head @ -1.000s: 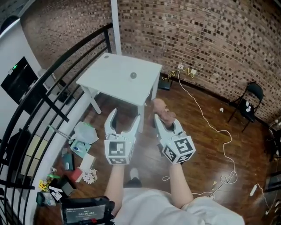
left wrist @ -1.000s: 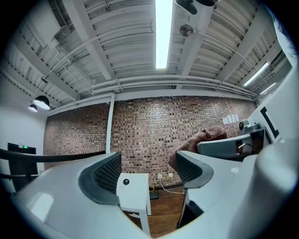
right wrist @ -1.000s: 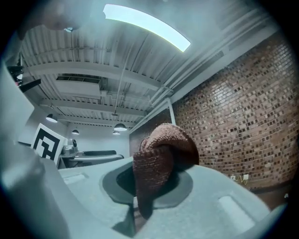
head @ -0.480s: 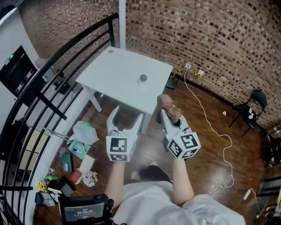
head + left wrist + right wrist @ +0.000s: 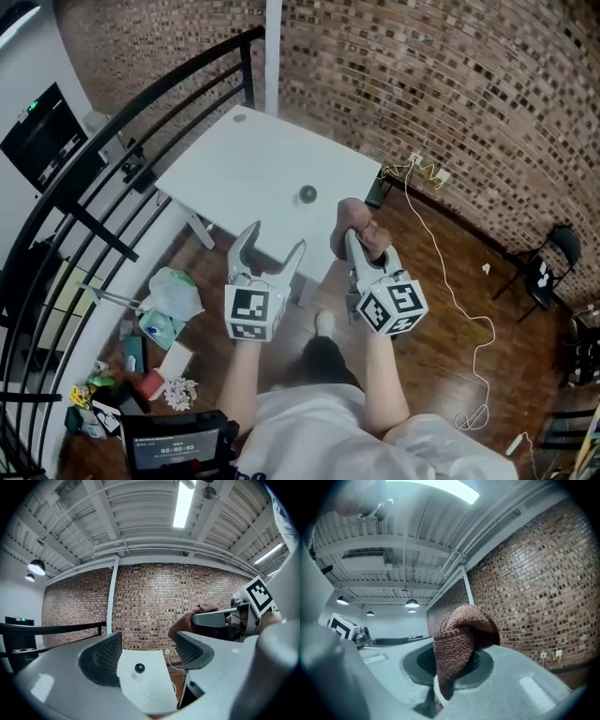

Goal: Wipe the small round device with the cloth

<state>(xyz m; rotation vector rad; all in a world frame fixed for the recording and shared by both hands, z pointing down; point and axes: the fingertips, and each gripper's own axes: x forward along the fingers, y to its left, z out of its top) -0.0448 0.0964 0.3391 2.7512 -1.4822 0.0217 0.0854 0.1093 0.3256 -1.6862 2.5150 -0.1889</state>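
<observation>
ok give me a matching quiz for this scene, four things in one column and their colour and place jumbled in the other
Things:
1. small round device
2. cloth
3. table
4. folding chair

Colour and place:
a. brown, pinched in the right claw
b. white, standing next to the black railing
c. dark, sitting on the tabletop
d. black, on the wooden floor by the brick wall

Pairs: 1-c, 2-a, 3-b, 4-d
</observation>
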